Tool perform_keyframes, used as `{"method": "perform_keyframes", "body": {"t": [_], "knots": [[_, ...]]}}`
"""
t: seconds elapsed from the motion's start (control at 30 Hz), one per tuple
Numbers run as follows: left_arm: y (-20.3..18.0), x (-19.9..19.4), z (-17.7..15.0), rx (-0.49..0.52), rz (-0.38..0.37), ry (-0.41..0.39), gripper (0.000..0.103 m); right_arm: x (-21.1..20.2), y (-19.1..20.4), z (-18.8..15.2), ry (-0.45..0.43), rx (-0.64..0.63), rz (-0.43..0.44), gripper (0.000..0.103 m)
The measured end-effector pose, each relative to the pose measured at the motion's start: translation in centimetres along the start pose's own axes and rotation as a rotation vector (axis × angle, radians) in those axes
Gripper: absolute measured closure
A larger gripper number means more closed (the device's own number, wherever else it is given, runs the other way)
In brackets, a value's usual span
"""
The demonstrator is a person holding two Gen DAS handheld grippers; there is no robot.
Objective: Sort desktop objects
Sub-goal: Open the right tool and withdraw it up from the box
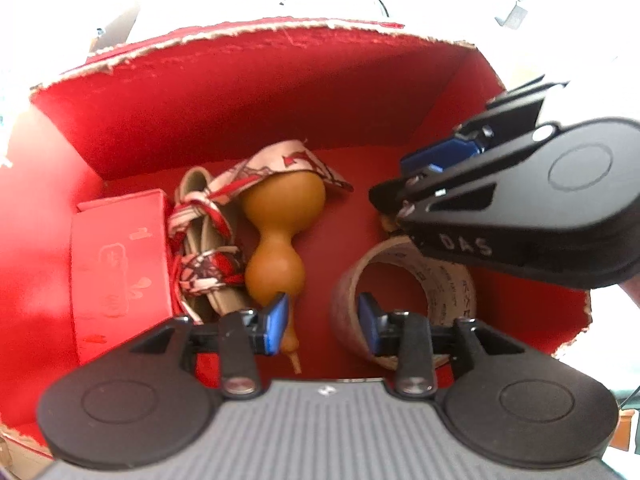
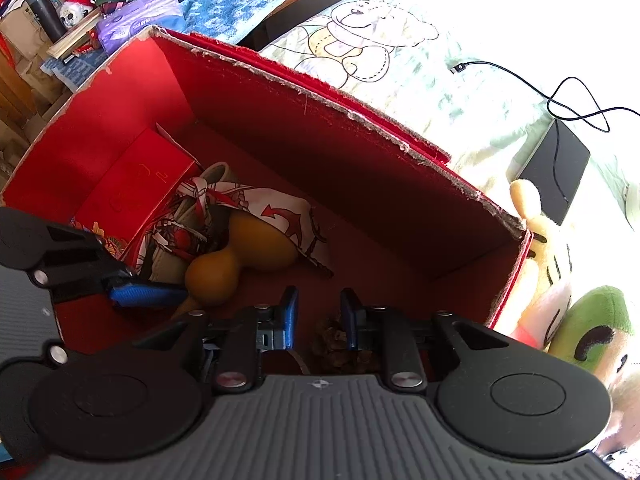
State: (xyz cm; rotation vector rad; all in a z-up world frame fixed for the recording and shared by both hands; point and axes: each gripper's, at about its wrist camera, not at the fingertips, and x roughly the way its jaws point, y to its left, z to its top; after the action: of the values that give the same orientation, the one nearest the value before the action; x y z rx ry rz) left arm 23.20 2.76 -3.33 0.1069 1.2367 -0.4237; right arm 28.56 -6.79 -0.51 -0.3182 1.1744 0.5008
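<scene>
The left black two-finger gripper with blue pads points downward, its jaws parted with nothing between them. The right black two-finger gripper with blue pads hangs just beside it, angled down, jaws likewise apart and empty.

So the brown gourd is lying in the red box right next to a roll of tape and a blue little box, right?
Almost. The gourd does lie in the red box, with the roll of tape on one side of it, but the little box is red, not blue. The left wrist view shows it against the wall, past the patterned ribbon. The only blue there is on the tongs.
</scene>
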Motion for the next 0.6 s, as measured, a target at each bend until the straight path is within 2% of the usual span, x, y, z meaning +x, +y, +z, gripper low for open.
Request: {"method": "perform_keyframes", "body": {"t": [0.1, 0.2, 0.3, 0.53, 0.6], "knots": [[0.0, -0.5, 0.3, -0.006, 0.01, -0.01, 0.063, 0.1, 0.0, 0.0, -0.004, 0.0, 0.002, 0.079], [0.4, -1.1, 0.1, -0.012, 0.024, -0.019, 0.069, 0.1, -0.2, -0.1, -0.009, 0.009, 0.008, 0.079], [2.1, -1.7, 0.1, -0.012, 0.036, -0.034, 0.069, 0.1, -0.3, -0.1, -0.016, 0.02, 0.009, 0.079], [2.0, -3.4, 0.3, -0.022, 0.034, -0.053, 0.068, -0.3, 0.3, -0.1, -0.029, 0.008, 0.016, 0.079], [2.2, -2.6, 0.3, -0.032, 0.026, -0.058, 0.068, -0.4, 0.7, -0.1, -0.034, -0.005, 0.013, 0.079]]}}
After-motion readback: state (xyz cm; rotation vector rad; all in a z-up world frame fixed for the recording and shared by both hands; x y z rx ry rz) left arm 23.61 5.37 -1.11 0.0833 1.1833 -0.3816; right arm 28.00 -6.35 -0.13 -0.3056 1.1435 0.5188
